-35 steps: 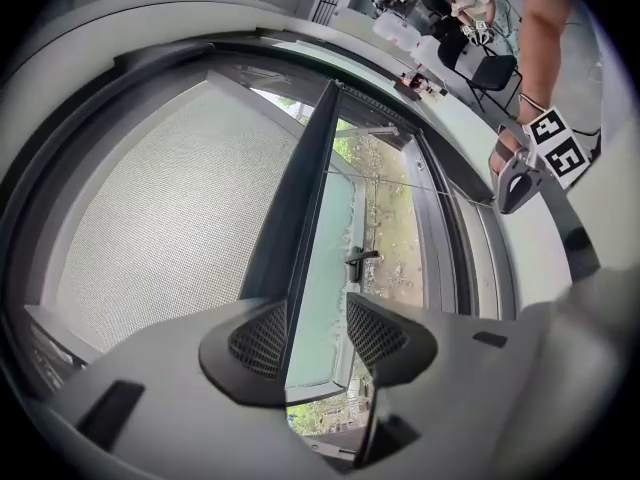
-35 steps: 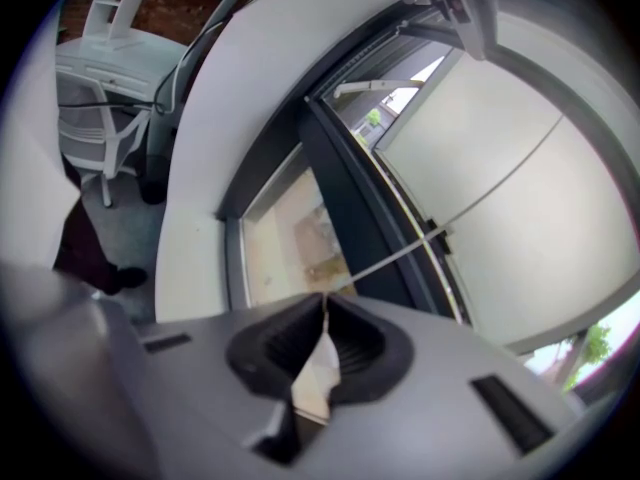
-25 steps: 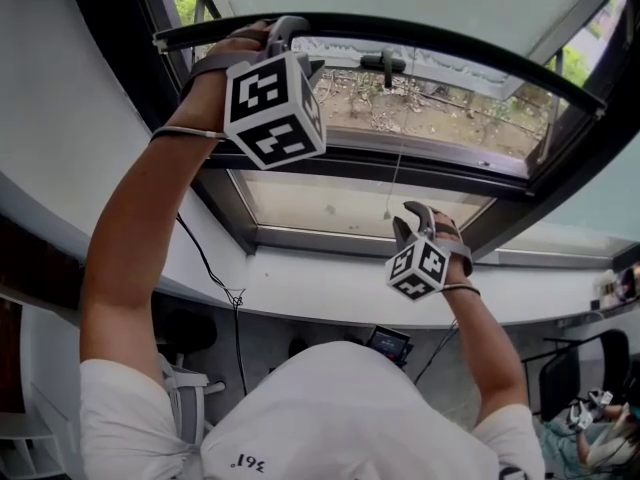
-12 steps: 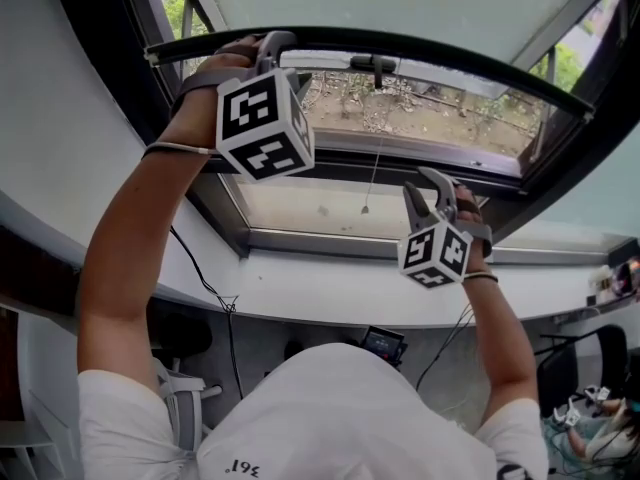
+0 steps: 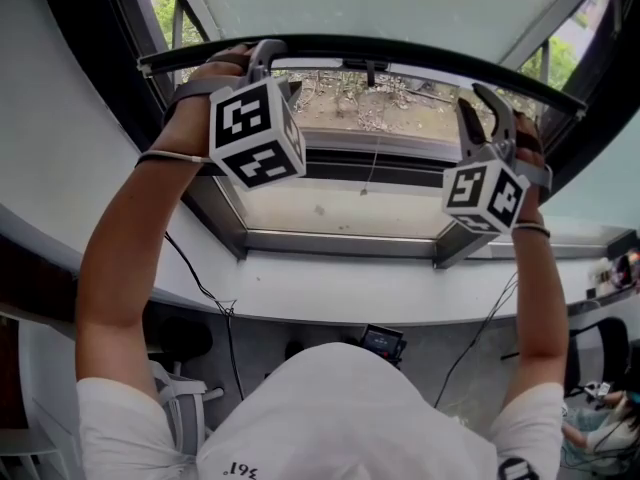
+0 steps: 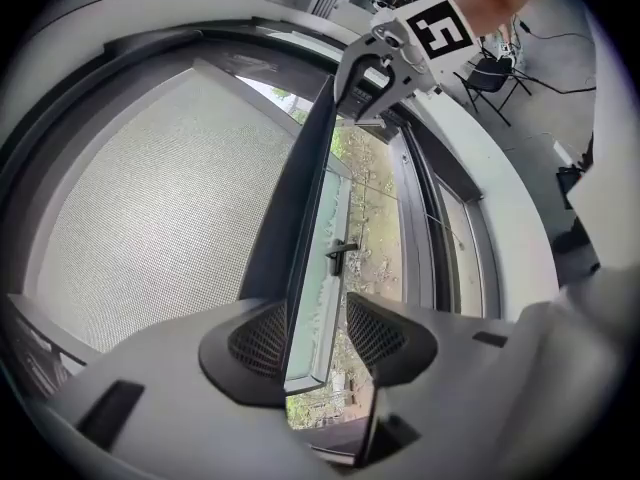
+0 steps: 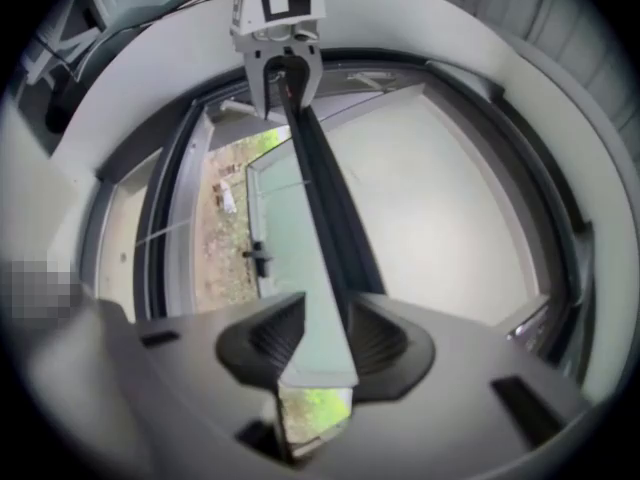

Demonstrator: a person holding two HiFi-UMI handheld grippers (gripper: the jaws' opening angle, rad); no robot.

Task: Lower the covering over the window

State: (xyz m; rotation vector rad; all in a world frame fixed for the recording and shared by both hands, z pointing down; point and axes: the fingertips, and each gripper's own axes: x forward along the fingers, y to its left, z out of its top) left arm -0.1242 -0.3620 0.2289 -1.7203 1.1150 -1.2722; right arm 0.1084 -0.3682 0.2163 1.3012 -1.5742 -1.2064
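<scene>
Blind barely lowered, its bottom bar near the window's top edge.
Left gripper and right gripper each clamp a bar end; uneven pulling could skew it or slip the jaws.

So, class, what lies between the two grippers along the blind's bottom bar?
Only bare bottom bar runs between the left gripper and right gripper; the head view shows it, with a thin cord hanging below its middle.

Open space runs from the blind bar down to the sill, with one thin cord hanging mid-window.
</scene>
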